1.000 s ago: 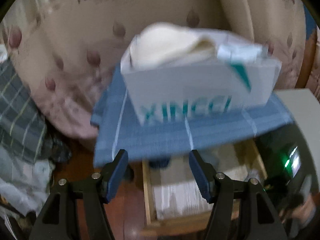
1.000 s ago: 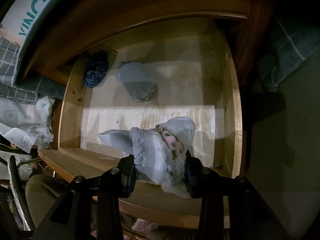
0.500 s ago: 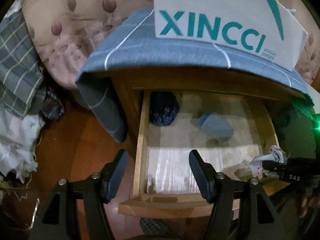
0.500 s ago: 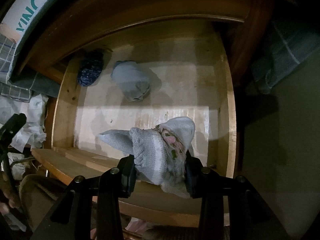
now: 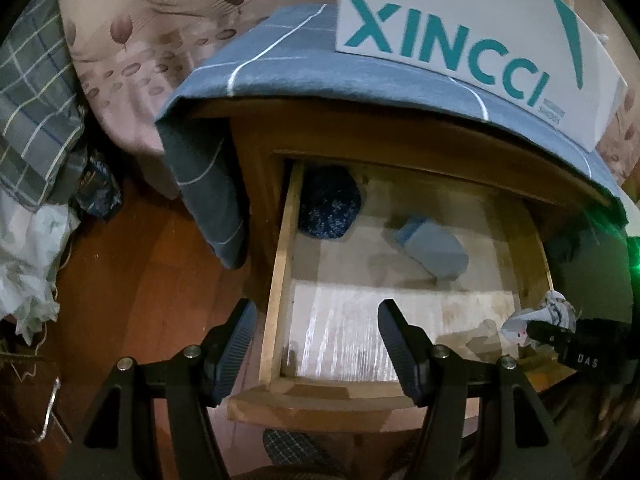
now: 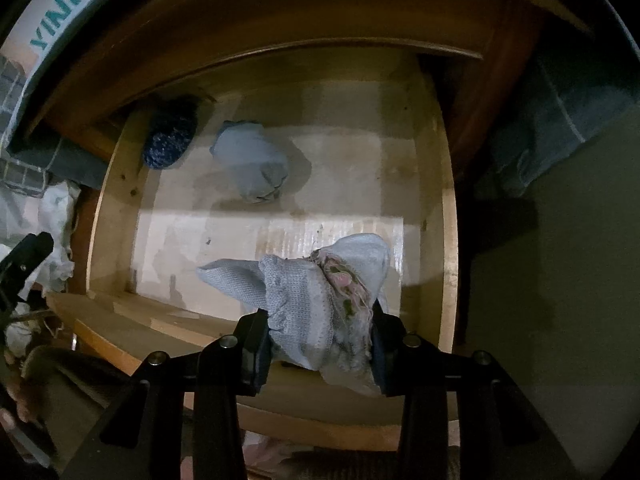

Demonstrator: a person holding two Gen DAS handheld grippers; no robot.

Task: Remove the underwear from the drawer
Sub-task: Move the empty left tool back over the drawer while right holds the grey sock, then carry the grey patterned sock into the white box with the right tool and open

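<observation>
Underwear (image 6: 320, 312) sits pinched in the right hand-held gripper (image 6: 320, 344) above the drawer (image 6: 448, 216) — left hand-held gripper (image 5: 314, 344) gapes empty.

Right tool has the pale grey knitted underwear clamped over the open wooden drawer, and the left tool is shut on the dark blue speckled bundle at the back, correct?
Not quite. The right tool does clamp the pale grey knitted underwear over the open wooden drawer, but the left tool is open and empty. The left wrist view shows the dark blue speckled bundle lying untouched at the back.
</observation>
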